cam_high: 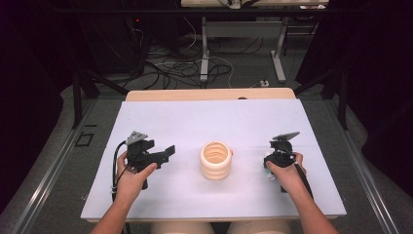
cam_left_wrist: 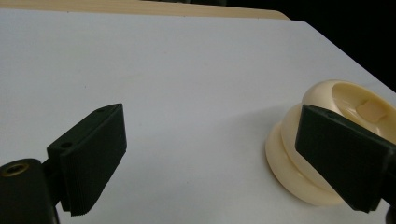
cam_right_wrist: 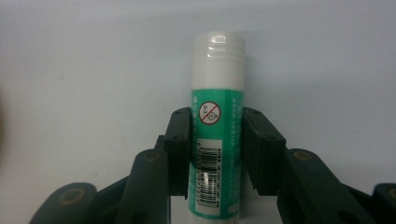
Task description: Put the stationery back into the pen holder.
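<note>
Glue stick [cam_right_wrist: 217, 135] clamped in right gripper [cam_right_wrist: 217, 140] jaws, low over bench [cam_high: 160, 122]; pickup looks done; drop into cup [cam_high: 215, 160] left; left gripper [cam_left_wrist: 210, 158] jaws wide, empty.

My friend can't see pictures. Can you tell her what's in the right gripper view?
A green glue stick with a white ridged end is held between the two black fingers of the right gripper, which press on its sides. The white table lies behind it. The label shows a barcode and a small red warning circle.
</note>
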{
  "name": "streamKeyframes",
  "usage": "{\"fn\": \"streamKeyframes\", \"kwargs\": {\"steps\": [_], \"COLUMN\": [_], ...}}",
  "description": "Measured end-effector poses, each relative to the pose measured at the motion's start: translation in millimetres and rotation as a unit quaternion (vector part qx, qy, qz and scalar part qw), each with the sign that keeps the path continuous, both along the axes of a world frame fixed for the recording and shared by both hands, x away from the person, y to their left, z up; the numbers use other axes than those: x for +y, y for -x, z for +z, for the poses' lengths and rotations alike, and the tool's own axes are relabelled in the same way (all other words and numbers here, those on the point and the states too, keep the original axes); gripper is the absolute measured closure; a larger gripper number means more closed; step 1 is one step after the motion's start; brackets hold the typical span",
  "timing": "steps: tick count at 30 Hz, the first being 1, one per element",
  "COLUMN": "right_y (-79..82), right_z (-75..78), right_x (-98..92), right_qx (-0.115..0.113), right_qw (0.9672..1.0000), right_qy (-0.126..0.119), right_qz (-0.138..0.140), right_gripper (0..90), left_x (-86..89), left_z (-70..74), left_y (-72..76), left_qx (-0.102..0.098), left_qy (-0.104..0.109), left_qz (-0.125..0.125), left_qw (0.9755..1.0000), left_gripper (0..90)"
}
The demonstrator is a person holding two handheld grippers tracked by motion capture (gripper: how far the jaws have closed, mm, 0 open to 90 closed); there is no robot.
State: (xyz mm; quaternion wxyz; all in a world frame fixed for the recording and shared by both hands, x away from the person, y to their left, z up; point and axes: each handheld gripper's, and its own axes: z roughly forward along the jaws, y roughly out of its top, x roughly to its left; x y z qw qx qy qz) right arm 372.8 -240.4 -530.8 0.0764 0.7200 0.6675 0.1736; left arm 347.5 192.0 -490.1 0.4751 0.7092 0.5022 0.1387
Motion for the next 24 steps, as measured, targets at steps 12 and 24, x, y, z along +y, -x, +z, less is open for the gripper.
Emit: {"fn": "streamKeyframes", "kwargs": {"steps": [12,24], "right_y": [2.8,15.6], "right_z": [6.9,37.0], "right_x": [0.4,13.7], "right_qx": [-0.019,-0.141], "right_qw": [0.9996,0.9876], "right_qy": [-0.019,-0.054], "right_qz": [0.007,0.043], "right_gripper": [65.4,65.4], "left_x": [1.1,2.7], "left_z": [-0.1,0.3], "left_y": [-0.3,-0.2], "left_qx": [-0.001,-0.005], "left_qy": [0.002,0.004], "left_qz": [0.001,0.005], "left_qw": [1.0,1.0], "left_gripper": [8.9,8.8]}}
